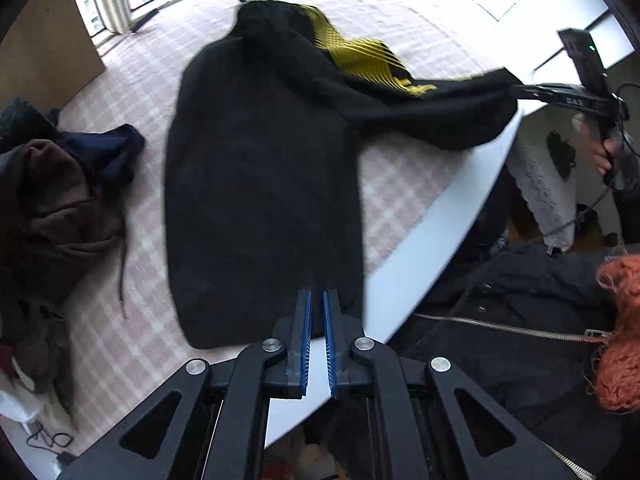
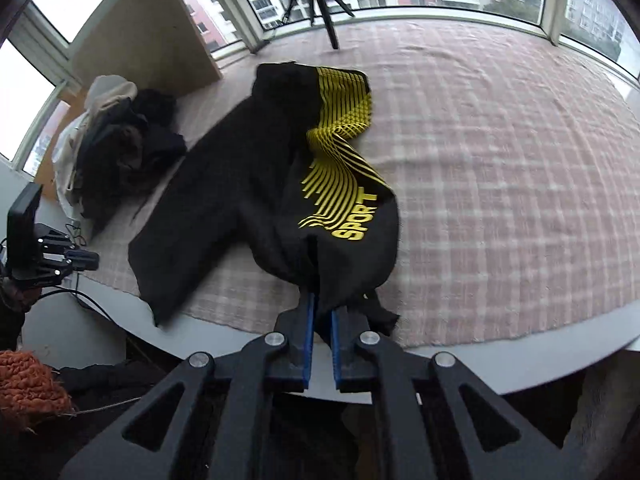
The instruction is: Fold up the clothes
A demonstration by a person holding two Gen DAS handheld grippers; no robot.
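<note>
Across the checked surface [image 2: 500, 168] lay the black garment [image 1: 260, 200], one end bunched in my right hand-held gripper [image 2: 322, 320], nipped tight to draw it taut. My left hand-held gripper [image 1: 316, 308], fingers narrowly parted, hovered at its hem, seemingly gripping nothing.

The left claw [image 1: 316, 300] reached forward from the bottom centre of its own view, its blue-padded fingers [image 1: 306, 320] nearly parallel with a narrow gap between them, nothing visibly pinched. The right claw [image 2: 322, 308] stood the same way in its view, fingers closed on a bunch of black cloth [image 2: 340, 272]. In the left view it showed at the upper right, held by a hand [image 1: 604, 156]. In the right view the left claw showed at the left edge.
</note>
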